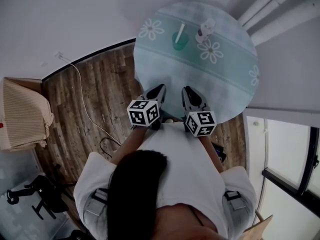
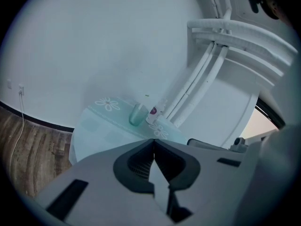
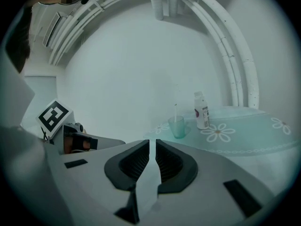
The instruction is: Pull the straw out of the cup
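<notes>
A round, daisy-patterned surface (image 1: 230,84) carries a green cup (image 1: 180,40) and a small white bottle (image 1: 205,30), side by side near its far edge.

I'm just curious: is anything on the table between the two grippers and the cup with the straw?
Nothing visible: bare tablecloth lies between the left gripper, the right gripper and the cup; the bottle stands off to its side.

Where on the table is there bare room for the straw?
The near half of the table, from the cup to the near rim, is bare, as is the stretch right of the bottle. Crowded only at the far edge: cup and bottle close together.
</notes>
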The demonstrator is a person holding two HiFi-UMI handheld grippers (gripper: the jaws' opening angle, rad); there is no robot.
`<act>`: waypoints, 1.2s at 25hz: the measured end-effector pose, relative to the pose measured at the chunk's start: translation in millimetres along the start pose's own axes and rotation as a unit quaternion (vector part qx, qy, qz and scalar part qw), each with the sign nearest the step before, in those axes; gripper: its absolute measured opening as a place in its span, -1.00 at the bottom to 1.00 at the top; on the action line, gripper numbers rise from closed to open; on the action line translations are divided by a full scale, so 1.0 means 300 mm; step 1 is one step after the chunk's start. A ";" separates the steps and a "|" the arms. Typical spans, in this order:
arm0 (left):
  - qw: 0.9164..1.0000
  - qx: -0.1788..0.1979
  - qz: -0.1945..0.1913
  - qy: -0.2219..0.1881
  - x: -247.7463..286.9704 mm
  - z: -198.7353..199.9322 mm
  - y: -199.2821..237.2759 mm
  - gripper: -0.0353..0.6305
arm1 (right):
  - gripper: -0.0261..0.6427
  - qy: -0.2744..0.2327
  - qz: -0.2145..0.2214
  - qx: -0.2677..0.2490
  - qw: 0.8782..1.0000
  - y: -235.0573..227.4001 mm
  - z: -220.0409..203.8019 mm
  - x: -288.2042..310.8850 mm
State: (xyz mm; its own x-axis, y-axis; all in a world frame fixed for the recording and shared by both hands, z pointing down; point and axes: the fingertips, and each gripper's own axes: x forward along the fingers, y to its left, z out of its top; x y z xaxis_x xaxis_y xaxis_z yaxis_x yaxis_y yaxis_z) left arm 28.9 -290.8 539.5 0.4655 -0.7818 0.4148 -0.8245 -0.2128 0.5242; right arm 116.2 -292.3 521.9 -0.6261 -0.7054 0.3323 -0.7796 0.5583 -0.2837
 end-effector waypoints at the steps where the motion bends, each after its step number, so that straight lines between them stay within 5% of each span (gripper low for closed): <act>1: 1.000 0.004 -0.005 0.001 0.009 0.013 0.005 -0.87 | -0.80 -0.001 -0.003 -0.001 1.000 0.001 0.007 0.013; 24: 0.993 0.030 -0.094 0.072 0.140 0.202 0.167 -0.87 | -0.79 -0.005 -0.131 0.076 0.988 -0.049 0.083 0.236; 27: 0.992 0.035 -0.098 0.073 0.136 0.232 0.201 -0.87 | -0.45 -0.009 -0.133 0.090 0.987 -0.051 0.104 0.270; 30: 0.992 0.038 -0.100 0.073 0.135 0.258 0.236 -0.87 | -0.44 -0.022 -0.139 0.086 0.986 -0.057 0.140 0.306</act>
State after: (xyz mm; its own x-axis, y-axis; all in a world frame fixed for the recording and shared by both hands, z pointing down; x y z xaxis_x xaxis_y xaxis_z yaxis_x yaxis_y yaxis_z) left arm -35.4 -382.8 535.8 0.6591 -0.6279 0.4139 -0.7305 -0.4036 0.5509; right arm 72.8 -385.0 519.3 -0.3835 -0.8415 0.3806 -0.9049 0.2598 -0.3372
